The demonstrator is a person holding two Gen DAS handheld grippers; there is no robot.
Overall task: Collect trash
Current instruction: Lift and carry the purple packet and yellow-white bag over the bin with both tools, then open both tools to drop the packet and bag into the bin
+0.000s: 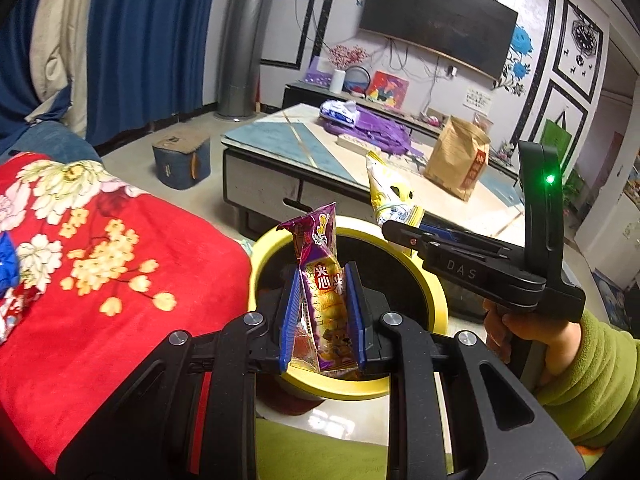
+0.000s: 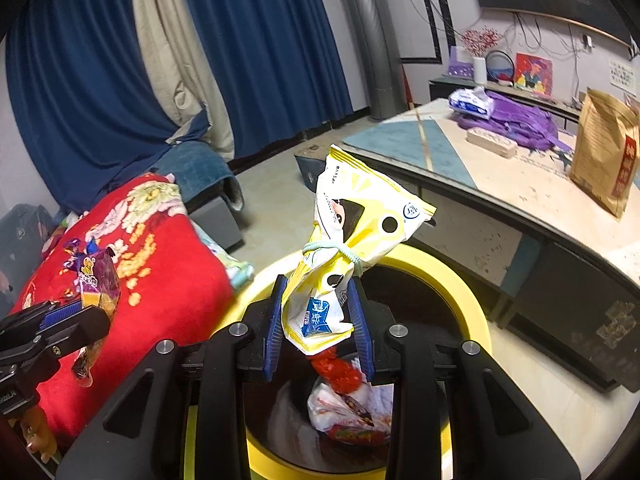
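I'm at the drop: left gripper (image 1: 323,312) clamping the purple wrapper (image 1: 320,280), right gripper (image 2: 320,320) clamping the yellow bag (image 2: 352,216), both over the yellow bin (image 2: 460,280) at six o'clock, so I should release next.

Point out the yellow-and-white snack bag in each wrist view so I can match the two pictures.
Left wrist view: the yellow-and-white snack bag is right of centre, held in the right claw, above the bin's far rim.
Right wrist view: the bag is at centre, upright between the claw's blue pads.
Shared landmark: the yellow-rimmed bin, below the bag in both.
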